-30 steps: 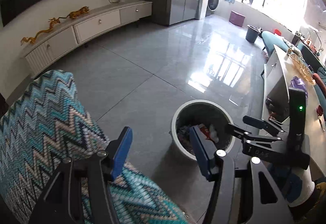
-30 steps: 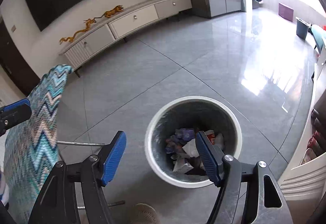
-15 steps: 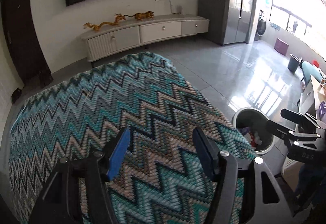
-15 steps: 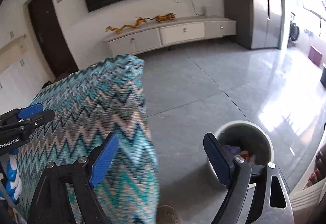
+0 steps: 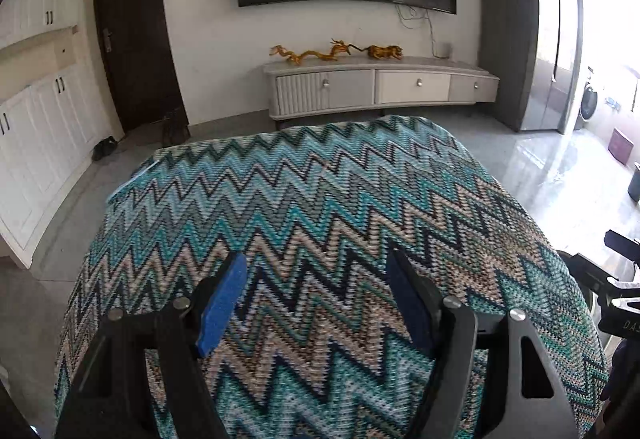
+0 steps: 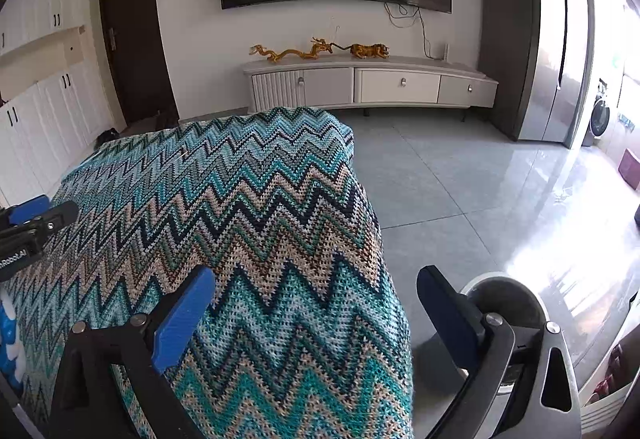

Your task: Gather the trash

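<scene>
Two tongs, left (image 5: 316,303) | right (image 6: 316,313); both just widened, empty | one bin (image 6: 504,299)

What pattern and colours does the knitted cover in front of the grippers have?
Zigzag chevron stripes in teal, light blue, beige and dark navy on the knitted cover; the left wrist view shows it best.

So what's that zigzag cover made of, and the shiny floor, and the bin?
The zigzag cover looks like knitted or woven yarn: you can see little stitches and a soft, matte surface. The floor seems to be polished grey tile, since thin joint lines cross it and window light mirrors off it. The bin is probably smooth plastic or metal; its pale rim shines slightly.
</scene>
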A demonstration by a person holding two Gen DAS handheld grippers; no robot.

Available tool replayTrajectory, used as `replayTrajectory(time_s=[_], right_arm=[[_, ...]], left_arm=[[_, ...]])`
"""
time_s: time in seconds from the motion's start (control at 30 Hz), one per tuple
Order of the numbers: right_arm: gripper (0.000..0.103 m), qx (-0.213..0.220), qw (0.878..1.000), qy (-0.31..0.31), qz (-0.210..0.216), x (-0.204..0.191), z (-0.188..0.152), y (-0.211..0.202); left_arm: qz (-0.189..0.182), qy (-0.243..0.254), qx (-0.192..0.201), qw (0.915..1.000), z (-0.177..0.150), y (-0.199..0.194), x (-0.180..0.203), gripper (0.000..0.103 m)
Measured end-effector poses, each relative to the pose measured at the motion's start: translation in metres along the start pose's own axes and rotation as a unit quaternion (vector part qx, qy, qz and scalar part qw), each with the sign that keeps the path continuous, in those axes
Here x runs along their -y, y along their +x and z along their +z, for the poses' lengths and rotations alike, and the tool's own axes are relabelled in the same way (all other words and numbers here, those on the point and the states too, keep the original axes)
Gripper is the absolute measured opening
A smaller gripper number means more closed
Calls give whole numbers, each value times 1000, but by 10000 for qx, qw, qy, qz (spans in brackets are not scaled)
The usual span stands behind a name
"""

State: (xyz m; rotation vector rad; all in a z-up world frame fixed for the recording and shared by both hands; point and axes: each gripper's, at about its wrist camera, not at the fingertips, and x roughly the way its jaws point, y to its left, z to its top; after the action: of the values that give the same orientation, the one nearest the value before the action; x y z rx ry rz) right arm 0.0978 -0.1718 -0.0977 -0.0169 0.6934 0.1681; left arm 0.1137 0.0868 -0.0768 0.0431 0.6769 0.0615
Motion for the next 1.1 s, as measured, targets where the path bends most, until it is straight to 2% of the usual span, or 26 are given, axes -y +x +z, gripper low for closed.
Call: replayTrajectory(time_s=[0.4,0.5,0.67,0.8,1.1], right_arm=[[103,319,9991,17,-276,-1,-4,-18],[103,390,9987,19,-330,0,-4,-24],[103,490,9981,-44,-375,-2,-7,-32],[103,612,9970,-116,-452,-5,-7,-38],[103,1035,9925,-130,-636,-2,-2,-66]], left_arm=[[72,-31,273,9996,-8,-14,1,71],[103,2,312,9995,-9,-17,6,78],[108,23,418,9991,-11,-24,11,81],[159,67,543,9984,-12,-30,15,87],[67,77,791,9968,-3,-51,22,88]])
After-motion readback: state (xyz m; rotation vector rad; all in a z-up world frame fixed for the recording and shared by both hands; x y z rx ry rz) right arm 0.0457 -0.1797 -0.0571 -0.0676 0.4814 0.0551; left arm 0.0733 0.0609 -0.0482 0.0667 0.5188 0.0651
